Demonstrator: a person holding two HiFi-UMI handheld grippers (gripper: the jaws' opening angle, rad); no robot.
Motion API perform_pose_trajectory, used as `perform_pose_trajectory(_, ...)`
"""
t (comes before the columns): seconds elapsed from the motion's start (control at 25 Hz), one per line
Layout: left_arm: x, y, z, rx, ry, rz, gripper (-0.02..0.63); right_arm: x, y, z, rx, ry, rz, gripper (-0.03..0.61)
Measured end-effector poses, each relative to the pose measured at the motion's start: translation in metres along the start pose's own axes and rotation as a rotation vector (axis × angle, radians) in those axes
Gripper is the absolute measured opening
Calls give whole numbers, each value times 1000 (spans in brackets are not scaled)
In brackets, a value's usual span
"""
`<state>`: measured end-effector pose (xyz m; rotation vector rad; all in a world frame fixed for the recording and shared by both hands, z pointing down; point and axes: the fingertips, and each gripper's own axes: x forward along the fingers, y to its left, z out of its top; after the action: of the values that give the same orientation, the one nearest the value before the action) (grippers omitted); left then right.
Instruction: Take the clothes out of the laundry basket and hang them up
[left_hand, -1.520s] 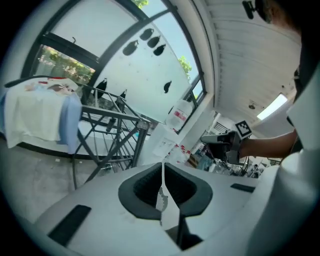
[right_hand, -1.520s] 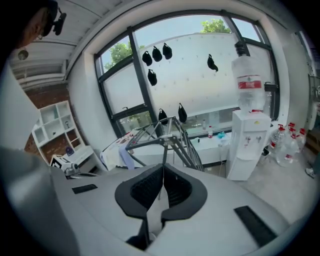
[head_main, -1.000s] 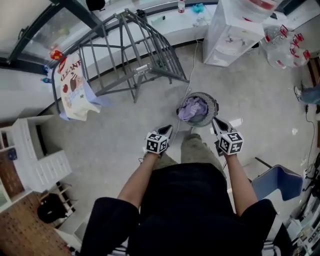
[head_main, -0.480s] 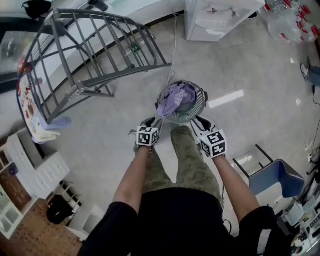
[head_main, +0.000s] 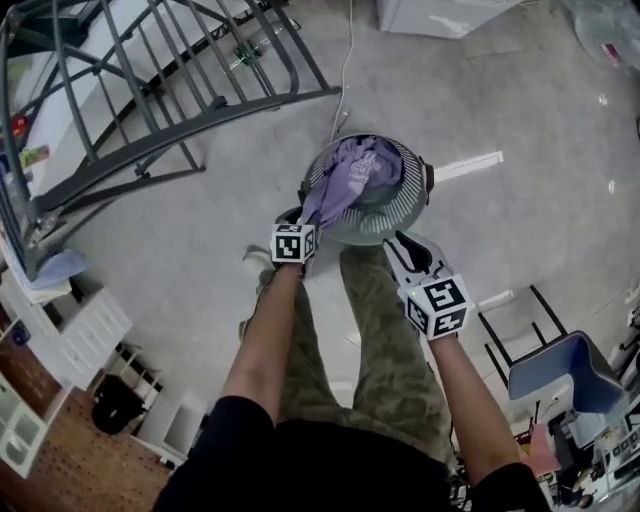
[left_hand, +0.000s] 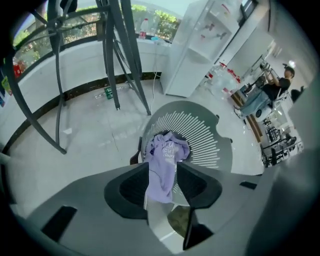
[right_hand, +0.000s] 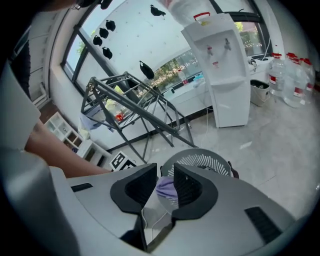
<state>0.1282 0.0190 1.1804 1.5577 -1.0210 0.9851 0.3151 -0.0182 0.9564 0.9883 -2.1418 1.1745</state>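
Left gripper (left_hand: 161, 174) opening, purple garment (left_hand: 167, 152) hanging between its fingers. Right gripper (right_hand: 165, 182) opening slightly, fingers empty.

Pale grey glossy floor (head_main: 200, 250), bright strip of reflected light (head_main: 468, 166) across it. White cable (head_main: 348, 55) trailing over floor. White cubby shelves (head_main: 75, 335) at left edge, brick-pattern patch (head_main: 50, 470) in corner below. Blue chair (head_main: 562, 372) at right. Tall windows (right_hand: 130, 40), dark frames, greenery outside — daylight. White water dispenser (right_hand: 225, 75), big water bottles (right_hand: 295, 80) just beside it.
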Motion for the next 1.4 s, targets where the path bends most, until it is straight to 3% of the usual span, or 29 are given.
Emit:
perform_pose_trajectory(0.12, 34, 10, -8, 43, 53, 12, 171, 6, -8, -3, -28, -15, 7, 80)
perform_pose_trajectory(0.24, 58, 18, -21, 43, 125, 91, 172, 4, -22, -9, -65, -17, -3, 84)
perform_pose_trajectory(0.28, 62, 19, -26, 49, 149, 126, 158, 0, -27, -14, -64, -12, -12, 84)
perform_pose_trajectory(0.36, 66, 22, -31, 73, 191, 173, 32, -8, -36, -25, -52, 1, -31, 84)
perform_pose_trajectory(0.48, 56, 16, -28, 69, 227, 169, 18, -23, -51, -38, -21, 10, -65, 84)
perform_pose_trajectory(0.68, 11, -32, -13, 87, 177, 56, 17, -69, -79, -51, 74, 9, -187, 84)
perform_pose_trajectory(0.88, -45, -79, 4, 133, 104, -45, 15, -100, -63, -39, 83, 17, -219, 84)
perform_pose_trajectory(1.04, -104, -108, 28, 116, -5, -91, 15, -118, -46, -17, 61, 3, -194, 84)
perform_pose_trajectory(1.24, -187, -133, 54, 95, -94, -131, 15, -140, -24, 30, 173, -87, -134, 84)
perform_pose_trajectory(1.4, -253, -150, 73, 94, -151, -161, 15, -153, -8, 68, 88, -108, -117, 89)
